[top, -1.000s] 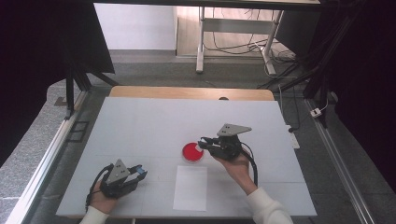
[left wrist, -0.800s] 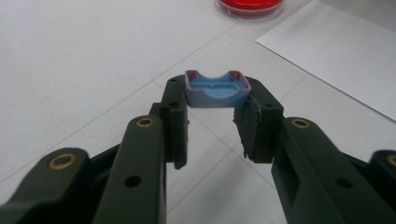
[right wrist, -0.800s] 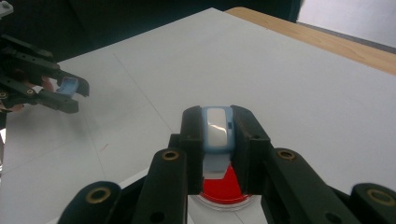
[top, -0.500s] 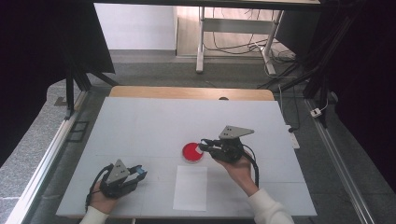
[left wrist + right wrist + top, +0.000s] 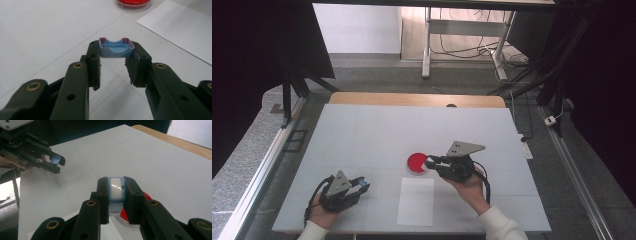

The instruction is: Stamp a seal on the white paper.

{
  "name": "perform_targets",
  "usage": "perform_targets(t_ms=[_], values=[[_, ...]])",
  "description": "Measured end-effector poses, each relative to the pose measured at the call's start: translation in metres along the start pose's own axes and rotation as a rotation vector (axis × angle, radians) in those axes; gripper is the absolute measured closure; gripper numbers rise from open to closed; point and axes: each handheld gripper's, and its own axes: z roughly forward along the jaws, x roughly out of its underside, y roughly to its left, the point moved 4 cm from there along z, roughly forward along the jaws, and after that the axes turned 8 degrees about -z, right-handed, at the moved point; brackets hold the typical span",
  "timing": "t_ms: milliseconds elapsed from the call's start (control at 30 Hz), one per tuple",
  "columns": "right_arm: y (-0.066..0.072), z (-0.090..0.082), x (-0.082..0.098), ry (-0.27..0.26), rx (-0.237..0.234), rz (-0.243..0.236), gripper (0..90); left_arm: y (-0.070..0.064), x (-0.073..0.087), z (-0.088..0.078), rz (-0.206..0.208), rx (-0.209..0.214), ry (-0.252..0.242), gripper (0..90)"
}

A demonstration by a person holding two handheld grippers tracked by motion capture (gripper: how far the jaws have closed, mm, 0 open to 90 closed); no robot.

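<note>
Nothing much has shifted since the earlier high-view pictures: the right gripper keeps its place at the near edge of the red dish, and the left gripper has stayed on the table, well to the near left of that dish.

From the high view, the red dish sits on the white table just beyond the sheet of paper. The right gripper's tips reach the dish's right rim, with a hand behind it on the near right. The left gripper lies low on the table, far to the left of the dish, with something blue at its tips.

Along the left gripper view, the two black jaws are closed on a blue cap piece with reddish edges; it is pinched at their tips, open side facing up. The red dish is far beyond it at the top edge, and the paper lies to the right of the dish.

Along the right gripper view, the jaws are clamped on a pale blue block with a shiny whitish face, held upright between the pads. The red dish lies directly below and behind this block, partly hidden by the jaws. Well to the left of the dish, the left gripper shows with its blue piece at the tips.
</note>
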Motion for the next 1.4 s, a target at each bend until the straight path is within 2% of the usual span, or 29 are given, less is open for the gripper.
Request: perform_targets(t_ms=[533,800,1067,1400], values=[[0.015,-0.002,0.002,0.012,-0.029,-0.035,75.0,-0.002,-0.001,-0.001,0.003,0.004,-0.004,65.5],[0.026,-0.007,0.01,0.028,-0.049,-0.049,75.0,-0.002,-0.001,0.0,0.001,0.003,-0.003,65.5],[0.034,-0.005,0.014,0.04,-0.068,-0.071,75.0,-0.002,-0.001,0.0,0.002,0.002,-0.003,65.6],[0.048,0.001,0.013,0.057,-0.121,-0.093,75.0,-0.002,0.0,0.0,0.003,0.002,-0.002,65.5]])
